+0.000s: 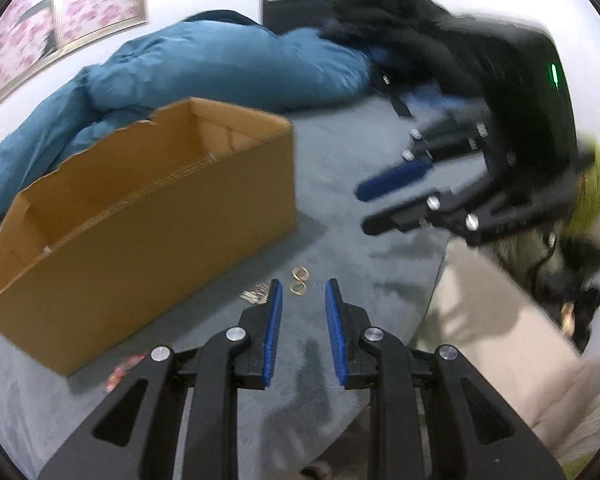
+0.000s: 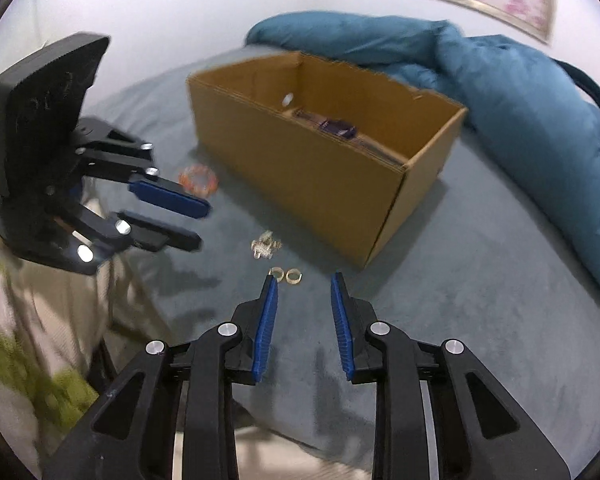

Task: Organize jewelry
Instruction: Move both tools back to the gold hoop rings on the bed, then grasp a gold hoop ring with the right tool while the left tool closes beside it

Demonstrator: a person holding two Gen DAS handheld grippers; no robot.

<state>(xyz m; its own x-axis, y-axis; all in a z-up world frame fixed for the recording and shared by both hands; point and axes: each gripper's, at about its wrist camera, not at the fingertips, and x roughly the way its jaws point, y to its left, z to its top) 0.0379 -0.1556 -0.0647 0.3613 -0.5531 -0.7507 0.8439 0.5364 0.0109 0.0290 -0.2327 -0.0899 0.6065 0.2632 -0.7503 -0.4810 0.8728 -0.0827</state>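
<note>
Two gold rings (image 2: 286, 276) lay on the grey bed cover (image 2: 480, 320) near its front edge, just before the cardboard box (image 2: 320, 176), presumably their destination. Both the left gripper (image 1: 303, 294) and right gripper (image 2: 303, 286) hovered, jaws parted and empty, apparently positioned to pick.

No text, label, brand or number can be read in either view. The dark marks on the back of the left gripper's (image 2: 204, 226) housing are too blurred to make out.
</note>
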